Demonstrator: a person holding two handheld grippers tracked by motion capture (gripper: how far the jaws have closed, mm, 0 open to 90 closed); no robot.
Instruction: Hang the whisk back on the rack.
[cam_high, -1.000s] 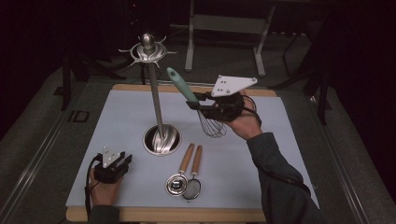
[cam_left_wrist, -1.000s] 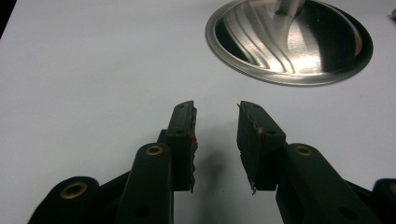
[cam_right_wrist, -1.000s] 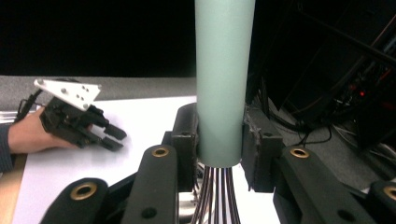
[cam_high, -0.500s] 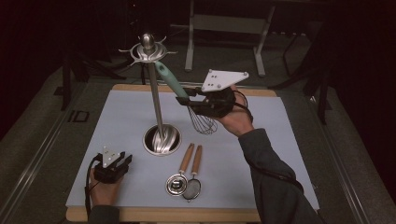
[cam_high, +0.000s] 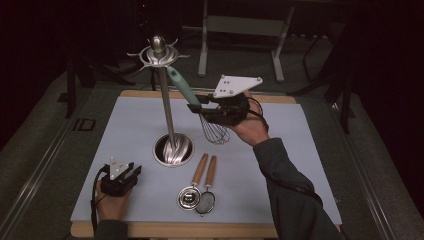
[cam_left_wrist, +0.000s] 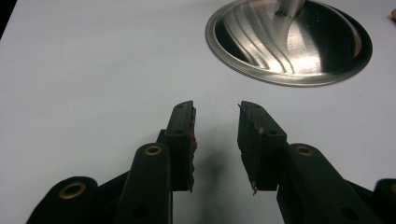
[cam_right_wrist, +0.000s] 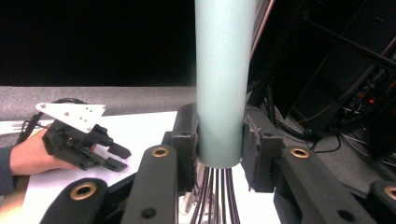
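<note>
A whisk with a teal handle and wire loops hangs tilted in the air, handle up and to the left. My right gripper is shut on the handle's lower end, just above the wires. The handle's tip lies close under the hooked crown of a steel utensil stand. In the right gripper view both pads of the right gripper press the teal handle. My left gripper rests open on the mat at the front left, nothing between its jaws.
The stand's round steel base sits mid-mat, just ahead of the left gripper. A small wooden-handled cup and a wooden-handled strainer lie side by side near the front edge. The pale mat covers a wooden board.
The right gripper has carried the whisk left and up, bringing the handle's tip close to the stand's crown. The left gripper has stayed where it was.
</note>
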